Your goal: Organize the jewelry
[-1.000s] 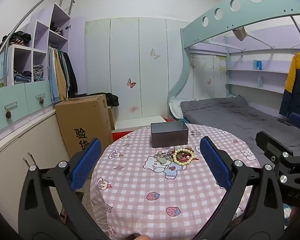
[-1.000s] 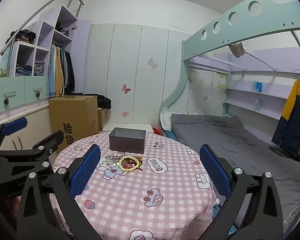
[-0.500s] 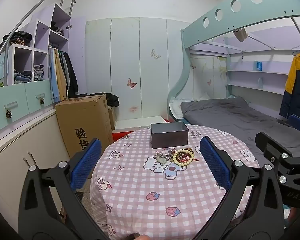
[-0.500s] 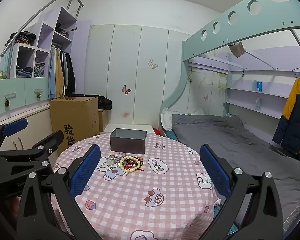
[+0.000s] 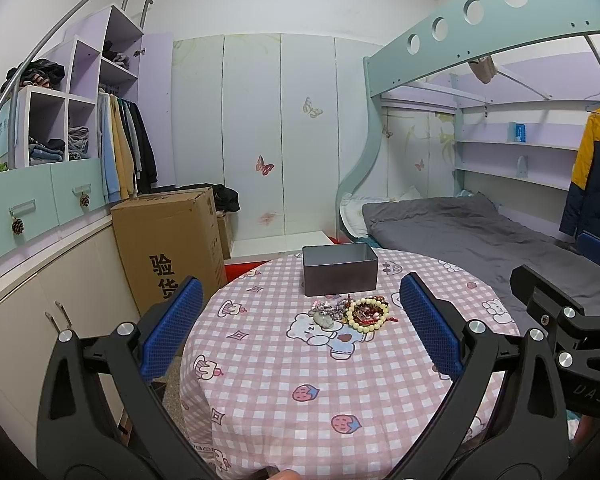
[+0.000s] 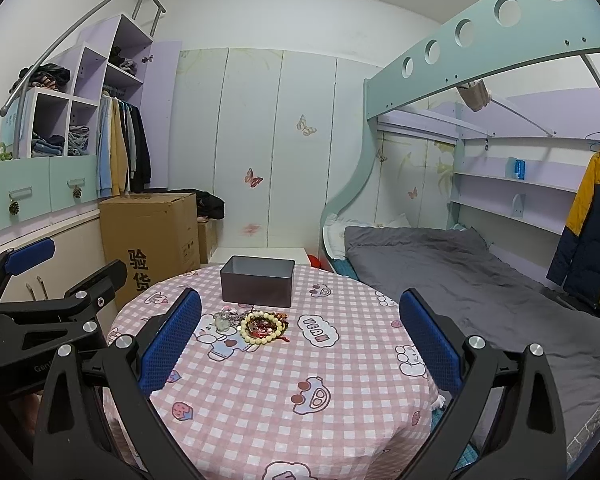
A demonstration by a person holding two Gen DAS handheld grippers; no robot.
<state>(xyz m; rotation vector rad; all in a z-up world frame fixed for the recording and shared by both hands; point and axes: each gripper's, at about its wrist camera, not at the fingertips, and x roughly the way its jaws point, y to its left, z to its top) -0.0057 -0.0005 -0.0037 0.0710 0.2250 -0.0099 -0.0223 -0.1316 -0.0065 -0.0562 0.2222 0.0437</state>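
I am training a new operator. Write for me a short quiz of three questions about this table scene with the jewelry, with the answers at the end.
1. True or false: the jewelry pile already lies inside the grey box.
2. Which piece is easiest to name? A) cream bead bracelet B) wristwatch C) hair clip
3. Fill in: both the left gripper and the right gripper are ____ and hold nothing.

Key: 1 false, it lies on the checked tablecloth in front of the box; 2 A; 3 open.

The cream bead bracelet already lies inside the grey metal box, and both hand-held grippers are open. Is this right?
Not quite: in the left wrist view, the cream bead bracelet lies on the pink checked tablecloth, in front of the grey metal box. Both hand-held grippers are open.
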